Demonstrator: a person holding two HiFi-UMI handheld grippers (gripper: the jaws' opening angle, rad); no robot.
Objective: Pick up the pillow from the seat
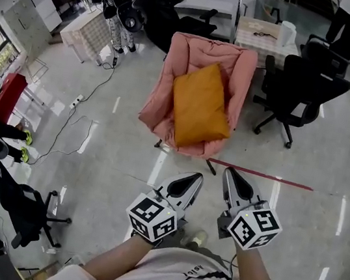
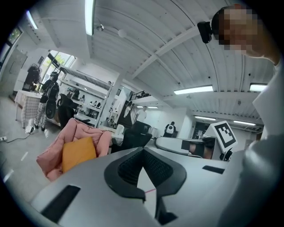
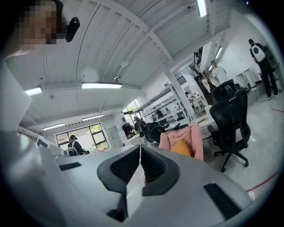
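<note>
The left tool (image 1: pixel 196 178), grey with a black-and-white marker cube at its back, is closed: its jaws meet at the tips with nothing between them. The right tool (image 1: pixel 229 173) just beside it is closed and empty too. Both are held low in front of the person, above the glossy grey floor (image 1: pixel 113 153), pointing toward the seat.

The orange rectangular fabric pillow (image 1: pixel 199 103) lies on the seat of the pink padded armchair (image 1: pixel 175 57), leaning up against its backrest, well apart from both tools. A thin red line of tape (image 1: pixel 261 176) runs along the floor between the armchair and the tools. A black wheeled office chair (image 1: pixel 305 84) stands just right of the armchair.
</note>
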